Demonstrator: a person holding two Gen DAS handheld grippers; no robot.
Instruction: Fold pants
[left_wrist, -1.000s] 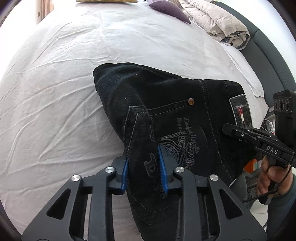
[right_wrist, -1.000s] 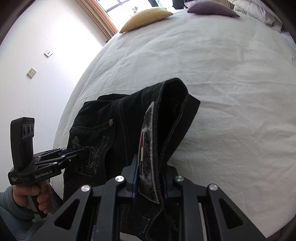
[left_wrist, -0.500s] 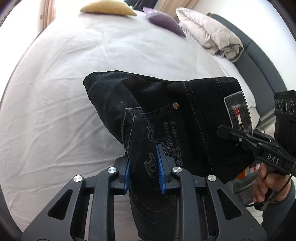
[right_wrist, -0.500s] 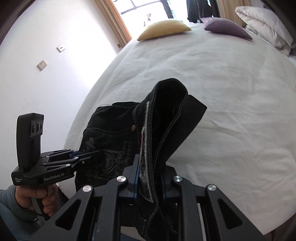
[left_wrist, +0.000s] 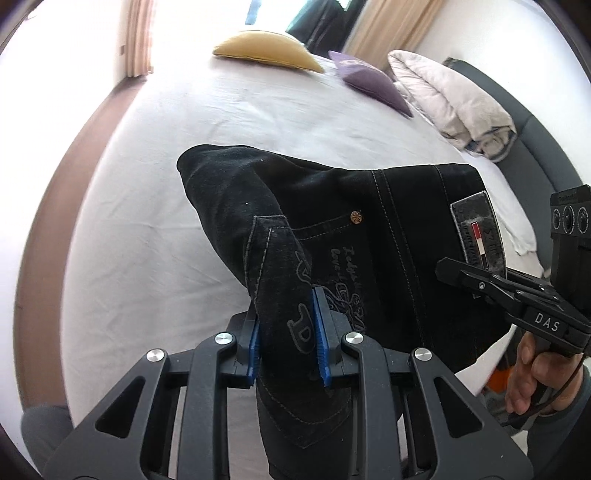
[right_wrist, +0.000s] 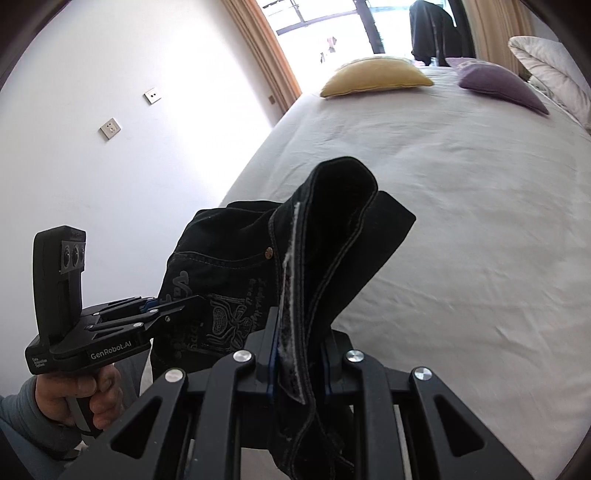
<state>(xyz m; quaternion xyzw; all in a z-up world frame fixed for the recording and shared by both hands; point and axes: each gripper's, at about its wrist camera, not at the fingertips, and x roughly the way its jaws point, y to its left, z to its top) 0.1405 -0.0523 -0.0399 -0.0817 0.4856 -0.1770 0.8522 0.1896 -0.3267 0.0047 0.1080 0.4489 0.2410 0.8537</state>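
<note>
So we've got the black pants (left_wrist: 388, 236) bunched between both tools, hanging over the near edge of the bed (left_wrist: 258, 125) rather than lying flat on it. They're dark denim with pale contrast stitching, a copper rivet (left_wrist: 356, 217) at the back pocket, some outlined embroidery and script on that pocket, and a grey waistband patch (left_wrist: 476, 230) with a little red and white stripe. The left hand-held gripper (left_wrist: 286, 334) has its blue pads (left_wrist: 320, 332) clamped on a doubled fold of the pocket side, fabric sticking up past the pads and hanging down below them. The right hand-held gripper (right_wrist: 297, 363) is clamped on the waistband end, right about where the patch sits, with the cloth standing up in a loop above it. In each wrist view we can see the other tool off to the side, with a hand (left_wrist: 532, 373) wrapped around its grip. Further out the white sheet is a bit wrinkled, and at the far end there's a yellow pillow (left_wrist: 266, 50), a purple pillow (left_wrist: 373, 81) and a bundled-up pale duvet (left_wrist: 454, 103).
</note>
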